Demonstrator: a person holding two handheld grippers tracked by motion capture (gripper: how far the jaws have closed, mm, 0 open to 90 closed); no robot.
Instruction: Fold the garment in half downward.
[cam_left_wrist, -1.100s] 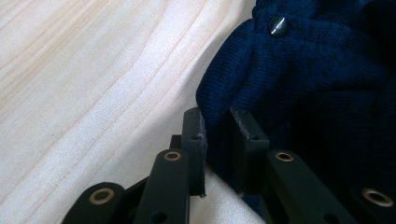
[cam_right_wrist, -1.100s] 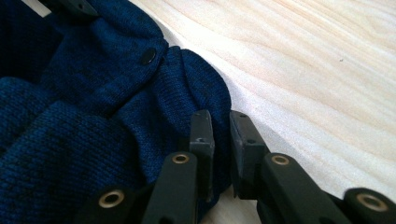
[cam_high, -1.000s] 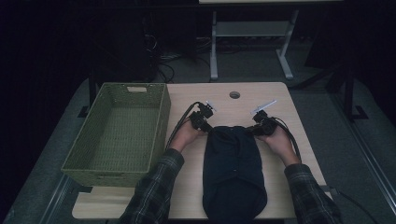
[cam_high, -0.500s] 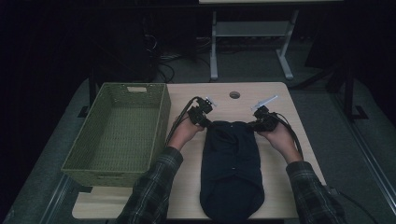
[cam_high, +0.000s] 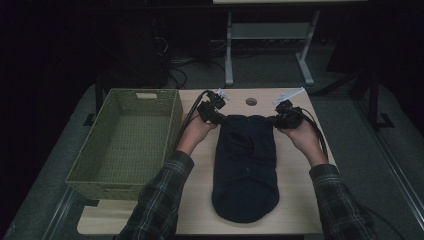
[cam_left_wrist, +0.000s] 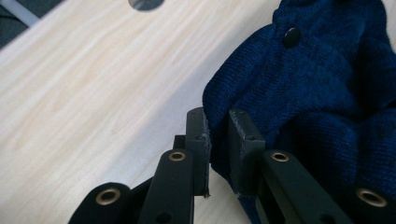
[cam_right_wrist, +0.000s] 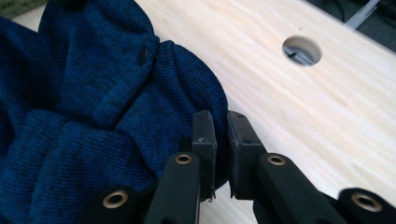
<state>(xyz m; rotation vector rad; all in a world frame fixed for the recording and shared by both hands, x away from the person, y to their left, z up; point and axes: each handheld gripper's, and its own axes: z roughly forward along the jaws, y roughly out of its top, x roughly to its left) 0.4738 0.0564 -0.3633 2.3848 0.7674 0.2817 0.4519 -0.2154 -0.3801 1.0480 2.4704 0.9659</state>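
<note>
A dark blue knitted garment (cam_high: 245, 165) with small dark buttons lies lengthwise on the light wooden table (cam_high: 300, 210). Its far end is raised off the tabletop. My left gripper (cam_high: 220, 118) is shut on the garment's far left corner. In the left gripper view the knit (cam_left_wrist: 299, 88) is pinched between the black jaws of that gripper (cam_left_wrist: 218, 135). My right gripper (cam_high: 272, 120) is shut on the far right corner, and in the right gripper view the fabric (cam_right_wrist: 112, 121) is clamped in its jaws (cam_right_wrist: 221, 135).
An empty green woven basket (cam_high: 82, 172) stands at the left edge of the table. A round cable hole (cam_high: 251, 101) lies in the tabletop beyond the garment. Cables trail from both grippers. A white desk frame (cam_high: 270, 35) stands on the floor behind.
Both grippers have risen, still shut on the garment's far corners. The garment's far end has lifted and the cloth has stretched longer toward the table's far side.
</note>
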